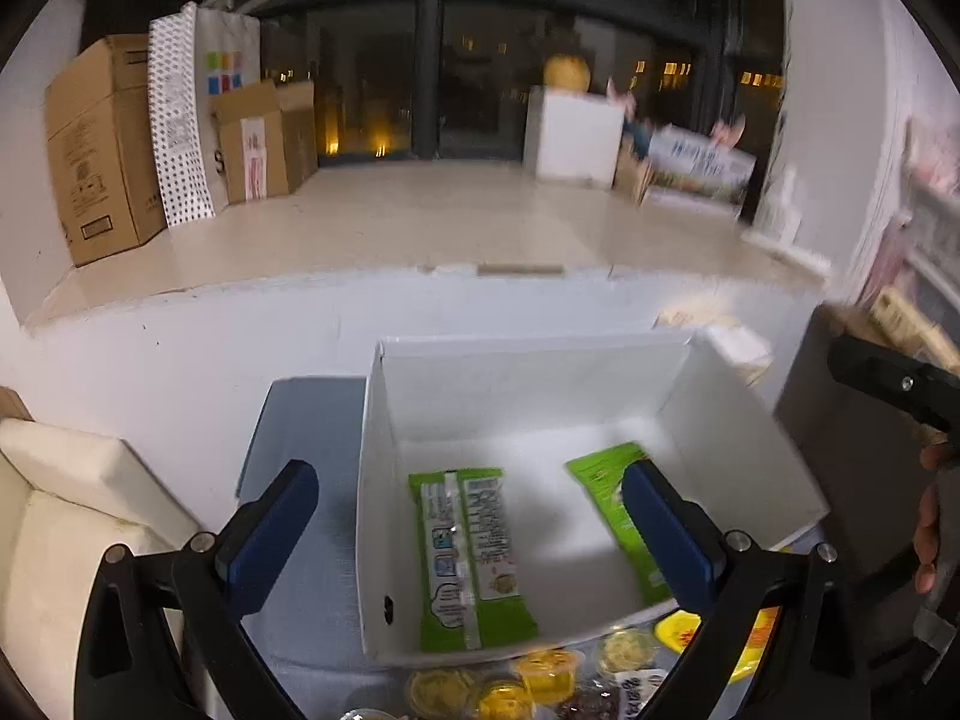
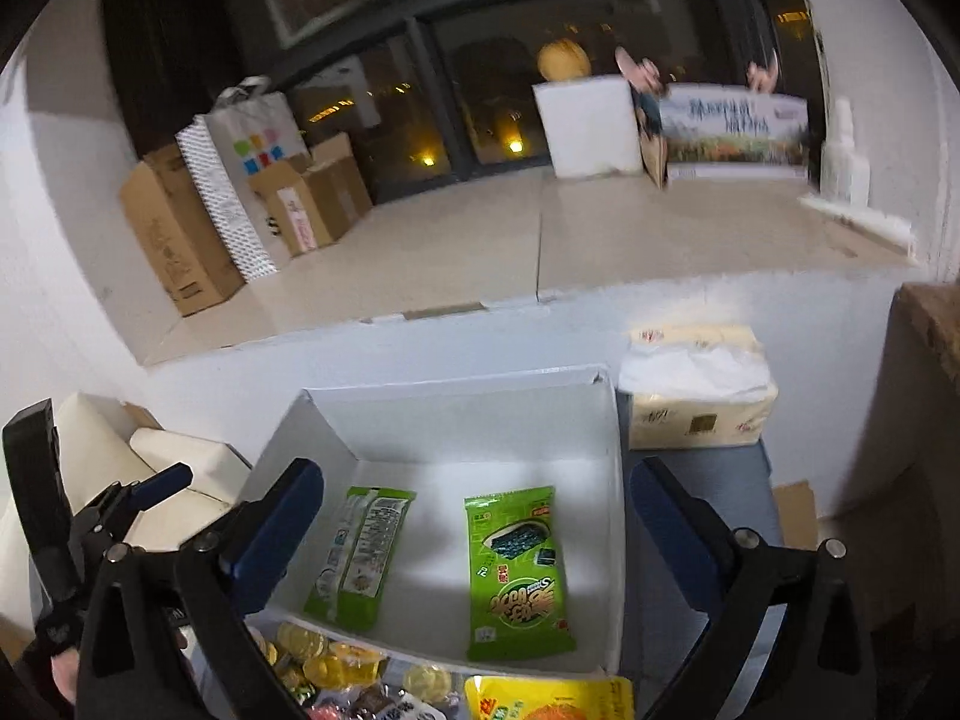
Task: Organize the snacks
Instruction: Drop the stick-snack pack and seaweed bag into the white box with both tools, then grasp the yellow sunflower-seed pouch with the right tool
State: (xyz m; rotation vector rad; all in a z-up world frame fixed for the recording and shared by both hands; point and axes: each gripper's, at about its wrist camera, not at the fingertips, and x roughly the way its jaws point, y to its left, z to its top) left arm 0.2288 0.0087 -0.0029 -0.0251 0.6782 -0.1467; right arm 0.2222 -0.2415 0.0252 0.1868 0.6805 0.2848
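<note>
A white open box point(image 1: 528, 354) point(image 2: 456, 420) stands on a blue table top point(image 1: 306, 468). Two green seaweed snack packs lie flat on its floor, apart from each other: one to the left with its printed back up point(image 1: 468, 558) point(image 2: 360, 546), one to the right point(image 1: 600, 474) point(image 2: 516, 570) with its front up. My left gripper point(image 1: 468, 474) is open above the box's near left side, nothing between its pads. My right gripper point(image 2: 477, 474) is open over the box's near edge, pads clear of both packs. Loose gold-wrapped sweets point(image 1: 546, 672) point(image 2: 324, 660) and a yellow packet point(image 2: 546, 702) lie in front of the box.
A pack of tissues point(image 2: 696, 402) sits behind the box at the right. A cream cushion point(image 1: 78, 510) lies left of the table. Behind it is a white wall, then a raised ledge with cardboard boxes point(image 1: 96, 150). A hand point(image 1: 927, 522) shows at the right edge.
</note>
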